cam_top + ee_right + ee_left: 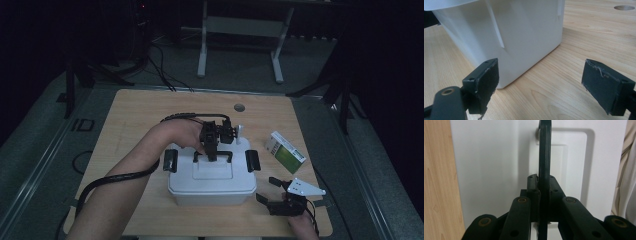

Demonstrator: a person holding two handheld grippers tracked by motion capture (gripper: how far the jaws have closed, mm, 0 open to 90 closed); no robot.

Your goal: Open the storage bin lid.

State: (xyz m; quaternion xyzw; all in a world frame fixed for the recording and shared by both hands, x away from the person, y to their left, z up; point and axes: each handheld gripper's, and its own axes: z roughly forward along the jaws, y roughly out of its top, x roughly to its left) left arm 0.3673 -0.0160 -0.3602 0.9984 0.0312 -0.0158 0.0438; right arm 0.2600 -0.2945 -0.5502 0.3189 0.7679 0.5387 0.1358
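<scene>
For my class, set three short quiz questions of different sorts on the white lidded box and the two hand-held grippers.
1. True or false: the left hand-held gripper is shut on the black carry handle of the white plastic lidded box.
2. Multiple choice: the right hand-held gripper is A) open beside the box, B) clamped on a side latch, C) holding the carton.
3. Name the thing lying on the light wooden table to the right of the box in the high view.

Key: 1 true. 2 A. 3 the green and white rectangular cardboard carton.
</scene>
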